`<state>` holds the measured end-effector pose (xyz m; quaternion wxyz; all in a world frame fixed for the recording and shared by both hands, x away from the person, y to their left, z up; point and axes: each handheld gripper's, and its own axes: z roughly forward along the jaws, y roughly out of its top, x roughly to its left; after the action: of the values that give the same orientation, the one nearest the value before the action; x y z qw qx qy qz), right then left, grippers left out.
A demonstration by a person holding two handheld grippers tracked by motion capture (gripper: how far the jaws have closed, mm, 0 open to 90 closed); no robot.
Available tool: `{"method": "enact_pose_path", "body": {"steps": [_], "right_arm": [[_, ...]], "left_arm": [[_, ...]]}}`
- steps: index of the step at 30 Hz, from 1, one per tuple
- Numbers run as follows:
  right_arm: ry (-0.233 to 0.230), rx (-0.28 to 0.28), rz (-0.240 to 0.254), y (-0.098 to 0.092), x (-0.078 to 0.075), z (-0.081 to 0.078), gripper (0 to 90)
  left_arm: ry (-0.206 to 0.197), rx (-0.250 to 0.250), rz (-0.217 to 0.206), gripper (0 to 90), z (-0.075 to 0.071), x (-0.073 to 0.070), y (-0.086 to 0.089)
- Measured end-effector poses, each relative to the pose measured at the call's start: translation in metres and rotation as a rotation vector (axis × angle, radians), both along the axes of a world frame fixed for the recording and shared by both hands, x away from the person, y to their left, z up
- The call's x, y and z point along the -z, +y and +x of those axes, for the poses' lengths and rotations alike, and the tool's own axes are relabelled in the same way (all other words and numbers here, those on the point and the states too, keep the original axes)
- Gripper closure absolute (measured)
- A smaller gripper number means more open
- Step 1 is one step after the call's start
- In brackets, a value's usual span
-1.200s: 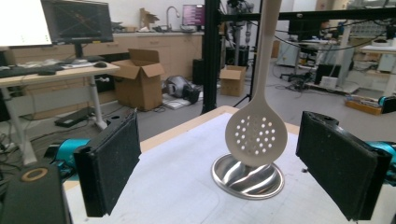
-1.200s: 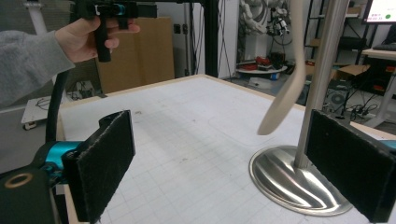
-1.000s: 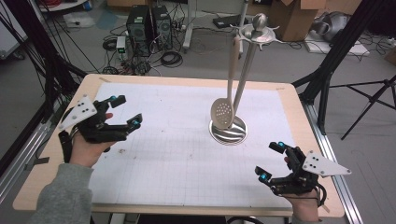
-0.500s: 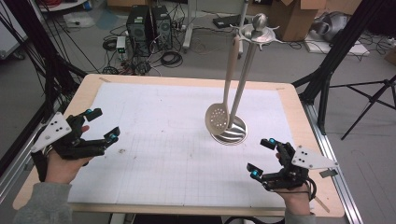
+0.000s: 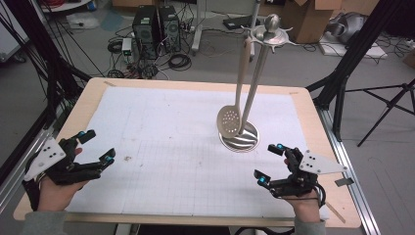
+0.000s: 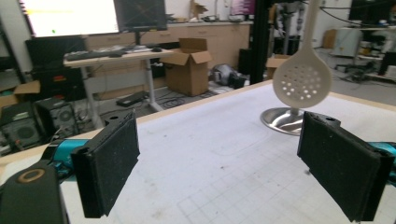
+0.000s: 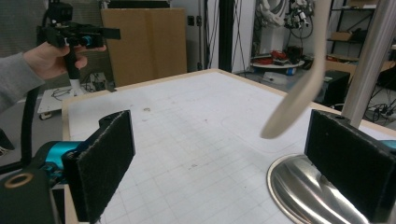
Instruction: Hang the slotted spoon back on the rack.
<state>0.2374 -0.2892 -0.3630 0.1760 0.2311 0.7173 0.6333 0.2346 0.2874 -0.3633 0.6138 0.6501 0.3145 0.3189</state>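
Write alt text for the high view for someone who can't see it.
A pale slotted spoon hangs from a steel utensil stand on a white gridded table. Near its front edge a person's hands hold the left gripper and the right gripper, both open and holding nothing.

1. Spoon [image 5: 229, 123]: cream, bowl dotted with holes.
2. Stand [image 5: 240, 138]: shiny silver.
3. Mat [image 5: 171, 127]: white with a faint grey grid.
4. Table [image 5: 313, 122]: pale wood rim.
5. Grippers, left [image 5: 93, 147] and right [image 5: 270, 161]: black, teal tips, grey plates.
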Motion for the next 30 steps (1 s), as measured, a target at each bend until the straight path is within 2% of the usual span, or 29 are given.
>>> {"method": "enact_pose_path", "body": {"steps": [7,10,15,30], "right_arm": [[0.004,-0.010,-0.011,0.005,0.001,0.001,7.4],[0.002,-0.007,-0.013,0.005,0.002,0.001,7.4],[0.004,-0.004,-0.012,0.005,0.002,0.002,7.4],[0.008,0.017,-0.010,-0.001,0.003,-0.002,7.4]], "left_arm": [[0.000,-0.041,-0.006,13.0,-0.012,0.006,0.013],[-0.017,-0.039,-0.024,13.0,-0.018,0.007,0.016],[-0.019,-0.057,-0.015,13.0,-0.025,0.010,0.021],[0.005,-0.059,-0.029,12.7,-0.031,0.028,0.020]]}}
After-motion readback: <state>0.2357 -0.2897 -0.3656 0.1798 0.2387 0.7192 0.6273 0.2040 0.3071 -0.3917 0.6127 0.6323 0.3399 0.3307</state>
